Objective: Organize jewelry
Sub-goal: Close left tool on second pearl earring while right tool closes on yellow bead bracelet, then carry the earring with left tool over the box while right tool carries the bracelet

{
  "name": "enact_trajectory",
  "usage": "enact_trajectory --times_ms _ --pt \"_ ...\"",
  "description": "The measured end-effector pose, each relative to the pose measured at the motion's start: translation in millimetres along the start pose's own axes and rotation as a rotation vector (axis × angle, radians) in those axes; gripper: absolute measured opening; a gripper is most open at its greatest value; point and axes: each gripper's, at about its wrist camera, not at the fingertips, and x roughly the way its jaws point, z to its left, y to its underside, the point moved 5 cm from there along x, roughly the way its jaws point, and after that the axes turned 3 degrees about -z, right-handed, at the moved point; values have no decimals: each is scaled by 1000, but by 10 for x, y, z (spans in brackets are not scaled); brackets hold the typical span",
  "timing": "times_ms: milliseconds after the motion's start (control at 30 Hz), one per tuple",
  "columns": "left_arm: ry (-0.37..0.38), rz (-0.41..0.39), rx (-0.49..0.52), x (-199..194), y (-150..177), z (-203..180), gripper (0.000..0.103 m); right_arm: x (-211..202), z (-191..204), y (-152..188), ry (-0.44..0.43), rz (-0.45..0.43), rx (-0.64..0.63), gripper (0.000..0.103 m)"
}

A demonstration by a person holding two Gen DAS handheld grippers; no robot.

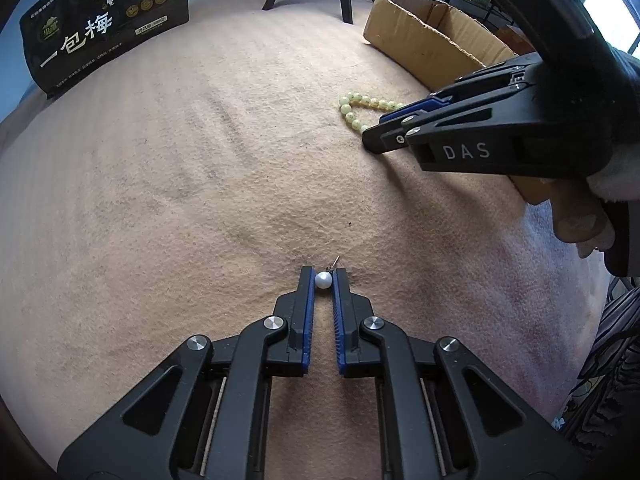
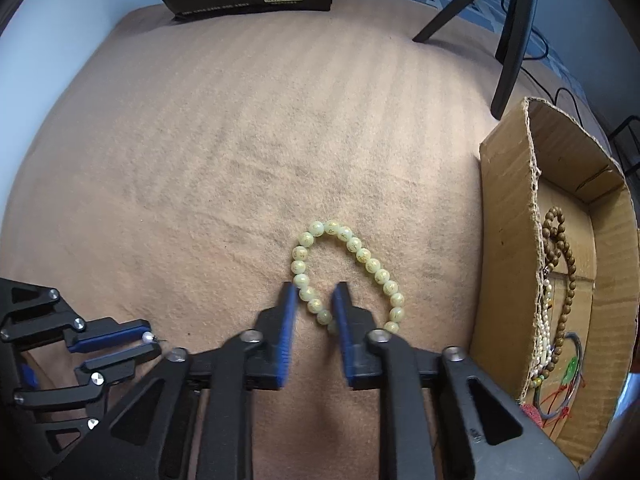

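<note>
The blanket (image 1: 200, 200) is plain tan, with faint darker ribbing. The pearl earring (image 1: 323, 280) is white. The bead bracelet (image 2: 344, 256) is pale yellow-green, each bead bearing gold markings. The left gripper (image 1: 323, 276) and right gripper (image 2: 316, 292) are black with blue pads. The cardboard box (image 2: 504, 240) is brown; the beaded string (image 2: 560, 240) inside it is dark brown. The bag (image 1: 108, 24) is black with white characters, pale tree artwork and gold seals. The tripod (image 2: 512, 40) is black.
</note>
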Motion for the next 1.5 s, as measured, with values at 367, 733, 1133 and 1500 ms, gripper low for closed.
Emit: enact_trajectory --times_ms 367,733,1133,1500 --pt "-2 -14 -14 -88 36 21 7 -202 -34 12 -29 -52 36 6" --pt "0 -69 -38 -326 -62 -5 7 -526 -183 18 -96 -115 97 6" --pt "22 -132 -40 -529 -257 -182 7 -928 -343 3 -151 -196 133 6" --pt "64 -210 -38 -776 -492 -469 7 -1354 -701 80 -174 -281 189 6"
